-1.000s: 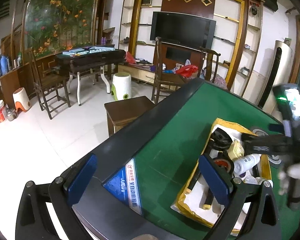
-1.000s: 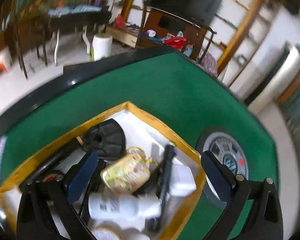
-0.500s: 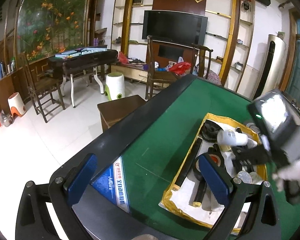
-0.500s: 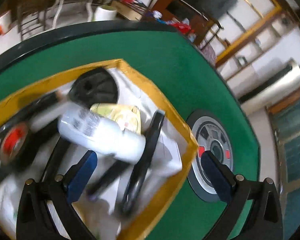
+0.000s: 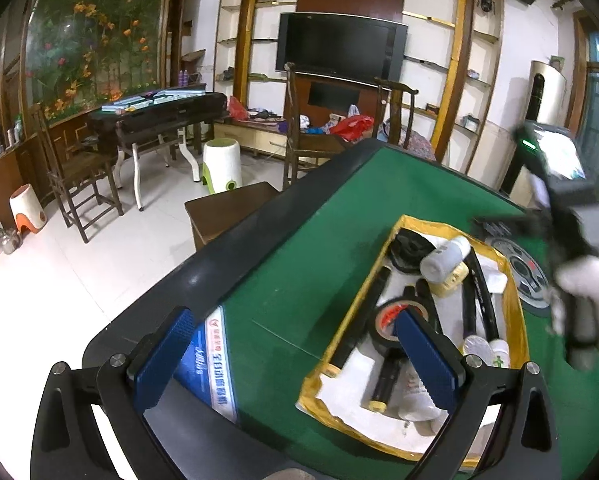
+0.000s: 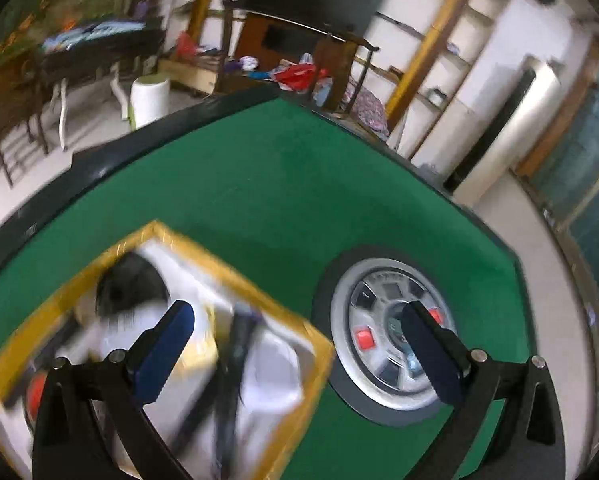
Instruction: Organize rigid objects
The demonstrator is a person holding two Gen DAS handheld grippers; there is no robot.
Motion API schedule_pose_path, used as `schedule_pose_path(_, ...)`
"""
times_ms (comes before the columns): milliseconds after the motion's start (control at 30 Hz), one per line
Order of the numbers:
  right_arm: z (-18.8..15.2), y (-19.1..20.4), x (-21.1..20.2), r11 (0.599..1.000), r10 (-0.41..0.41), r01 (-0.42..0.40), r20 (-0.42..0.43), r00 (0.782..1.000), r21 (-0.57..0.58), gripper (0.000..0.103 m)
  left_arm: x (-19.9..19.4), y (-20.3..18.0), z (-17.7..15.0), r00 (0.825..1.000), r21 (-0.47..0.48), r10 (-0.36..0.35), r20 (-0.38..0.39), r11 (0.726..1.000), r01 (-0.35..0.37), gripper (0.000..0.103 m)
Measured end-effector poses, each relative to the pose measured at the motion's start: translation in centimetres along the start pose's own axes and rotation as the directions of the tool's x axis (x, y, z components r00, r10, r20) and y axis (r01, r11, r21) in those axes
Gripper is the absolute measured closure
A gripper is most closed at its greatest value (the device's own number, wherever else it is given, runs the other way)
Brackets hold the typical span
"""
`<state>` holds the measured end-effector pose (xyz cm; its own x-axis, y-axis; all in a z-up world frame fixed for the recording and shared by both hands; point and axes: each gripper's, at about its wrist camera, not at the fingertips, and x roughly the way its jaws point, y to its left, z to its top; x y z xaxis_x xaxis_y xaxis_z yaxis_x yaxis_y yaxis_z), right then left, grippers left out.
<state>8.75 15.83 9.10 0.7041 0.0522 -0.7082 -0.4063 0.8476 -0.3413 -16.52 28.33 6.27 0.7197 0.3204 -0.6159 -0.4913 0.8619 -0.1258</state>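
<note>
A yellow-rimmed tray with a white lining sits on the green table top. Inside lie a black disc, a white bottle resting on a yellow tin, a black tape roll with a red core, and several black rods. My left gripper is open over the table's near edge, its right finger above the tray. My right gripper is open and empty, spanning the blurred tray corner and the round panel. A white-gloved hand holds it.
The table has a black raised rim with a blue-white sticker. A round grey control panel sits in the table's middle, right of the tray. Wooden chairs and a low stool stand beyond the far edge.
The white bottle went from the tray's near part to on top of the yellow tin by the black disc. The right gripper rose and swung right, toward the round panel.
</note>
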Motion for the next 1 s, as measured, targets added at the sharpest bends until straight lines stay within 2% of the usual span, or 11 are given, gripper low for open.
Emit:
schedule_pose_path(67, 1.1, 1.0, 2.0, 0.999, 0.038, -0.037, -0.04, 0.998, 0.024, 0.0, -0.2, -0.2, 0.0, 1.0, 0.012, 0.003, -0.002, 1.0, -0.003, 0.001)
schedule_pose_path(167, 0.9, 2.7, 4.0, 0.995, 0.096, -0.098, -0.139, 0.986, -0.011, 0.0, -0.4, 0.4, 0.3, 1.0, 0.009, 0.008, 0.002, 1.0, -0.008, 0.001)
schedule_pose_path(233, -0.2, 3.3, 3.2, 0.991, 0.116, -0.126, -0.151, 0.982, -0.055, 0.0, -0.3, 0.7, 0.5, 1.0, 0.003, 0.017, 0.007, 1.0, -0.017, 0.001)
schedule_pose_path(333, -2.7, 3.7, 1.9, 0.98, 0.099, -0.129, -0.191, 0.977, -0.15, 0.0, 0.3, 0.6, 0.6, 1.0, -0.007, 0.007, 0.001, 1.0, -0.007, 0.001)
schedule_pose_path(433, -4.2, 3.2, 0.2, 0.976, 0.098, -0.127, -0.165, 0.982, -0.177, 0.0, 0.8, -0.1, 0.5, 1.0, 0.006, -0.003, -0.016, 1.0, 0.003, 0.001)
schedule_pose_path(567, -4.9, 0.6, -2.2, 0.986, 0.126, -0.134, -0.088, 0.988, -0.1, 0.0, 0.5, -0.6, 0.2, 1.0, 0.015, -0.008, -0.017, 1.0, 0.009, 0.001)
schedule_pose_path(667, -5.3, 0.2, -3.6, 0.974, 0.18, -0.19, -0.088, 0.98, -0.125, 0.0, 0.0, -0.5, 0.3, 1.0, 0.009, 0.001, 0.0, 1.0, -0.001, 0.001)
schedule_pose_path(800, -6.5, 2.2, -4.1, 0.941, 0.235, -0.258, -0.122, 0.964, -0.221, 0.0, -0.1, -0.7, 0.3, 1.0, 0.012, 0.001, -0.001, 1.0, -0.001, 0.001)
schedule_pose_path(900, -6.9, 3.8, -2.8, 0.943, 0.153, -0.186, -0.136, 0.979, -0.277, 0.0, -0.5, -1.3, 0.2, 1.0, 0.033, -0.007, -0.001, 0.999, 0.007, 0.001)
schedule_pose_path(1000, -7.2, 3.6, -3.6, 0.953, 0.149, -0.166, -0.085, 0.985, -0.254, 0.0, -1.2, -1.8, 0.3, 1.0, 0.056, 0.001, 0.023, 0.998, -0.002, 0.001)
